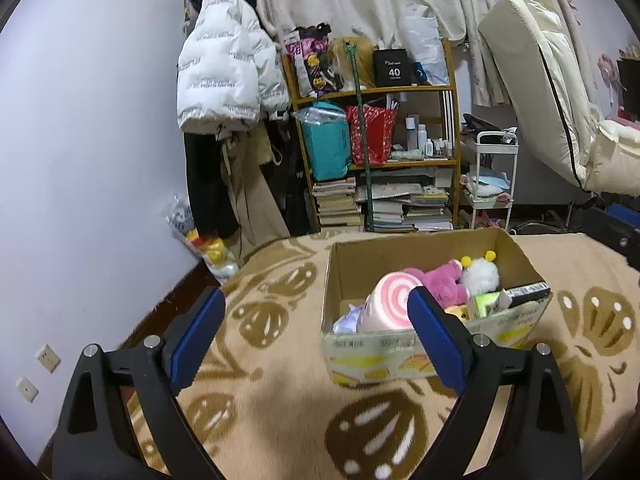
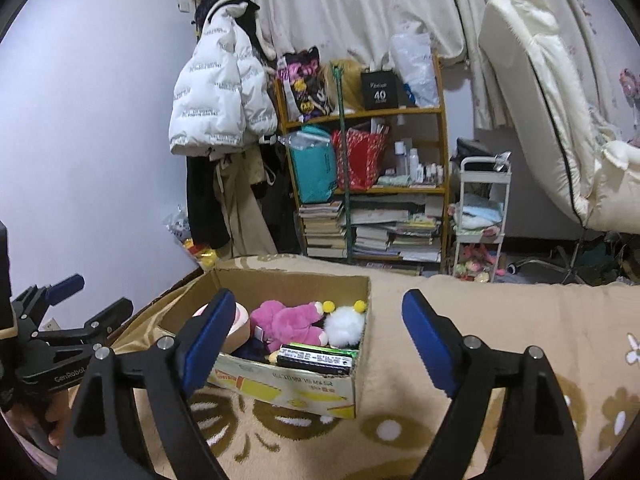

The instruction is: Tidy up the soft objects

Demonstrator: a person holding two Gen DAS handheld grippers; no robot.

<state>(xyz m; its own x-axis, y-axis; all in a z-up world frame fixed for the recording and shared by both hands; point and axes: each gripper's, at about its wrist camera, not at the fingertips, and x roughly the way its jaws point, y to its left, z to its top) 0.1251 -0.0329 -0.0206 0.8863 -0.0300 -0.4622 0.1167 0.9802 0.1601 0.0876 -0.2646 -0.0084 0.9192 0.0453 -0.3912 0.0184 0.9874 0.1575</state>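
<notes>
An open cardboard box [image 1: 400, 354] stands on a beige patterned blanket [image 1: 280, 420]. In it lie a pink swirl cushion [image 1: 390, 300], a pink plush toy [image 1: 440, 280] and a white fluffy toy with yellow antennae [image 1: 480, 274]. The box also shows in the right wrist view [image 2: 292, 390], with the pink plush [image 2: 288, 322] and white toy [image 2: 344, 324]. My left gripper [image 1: 316, 336] is open and empty, left of and before the box. My right gripper [image 2: 320, 336] is open and empty, above the box's near right side.
A wooden shelf [image 1: 376, 160] with bags, bottles and stacked books stands beyond the bed. A white jacket [image 1: 224, 68] hangs on the wall at left. A white cart [image 2: 480, 216] and a tilted mattress [image 2: 540, 120] stand at right. The left gripper shows at the right view's left edge [image 2: 68, 320].
</notes>
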